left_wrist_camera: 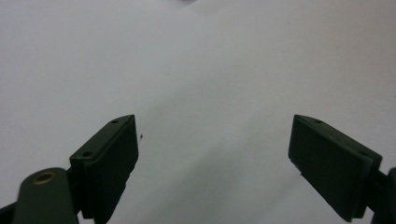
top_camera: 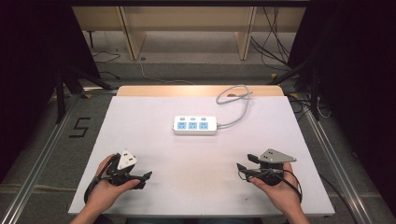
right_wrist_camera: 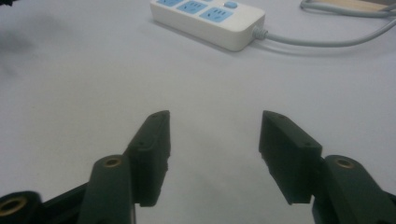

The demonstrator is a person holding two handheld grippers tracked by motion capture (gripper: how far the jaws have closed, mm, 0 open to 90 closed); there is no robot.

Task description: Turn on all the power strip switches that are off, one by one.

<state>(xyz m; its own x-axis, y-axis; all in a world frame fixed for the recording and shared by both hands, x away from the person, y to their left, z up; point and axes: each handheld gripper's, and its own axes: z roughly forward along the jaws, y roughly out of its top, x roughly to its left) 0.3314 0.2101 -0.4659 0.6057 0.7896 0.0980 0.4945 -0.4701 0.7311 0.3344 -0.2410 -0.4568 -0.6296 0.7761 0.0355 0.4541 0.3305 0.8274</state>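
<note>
Lying well beyond both grippers' open fingers (right_wrist_camera: 154, 149): power strip (top_camera: 195, 125).

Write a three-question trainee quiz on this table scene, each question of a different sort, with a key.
1. True or false: the right claw is closed on the power strip.
2. How many blue socket faces does the power strip show from above? A) two B) three C) five
3. Fill in: the strip's grey cable leaves its ___ end in the high view.

Key: 1 false, its jaws stand open and empty, like the left claw; 2 B; 3 right.
</note>
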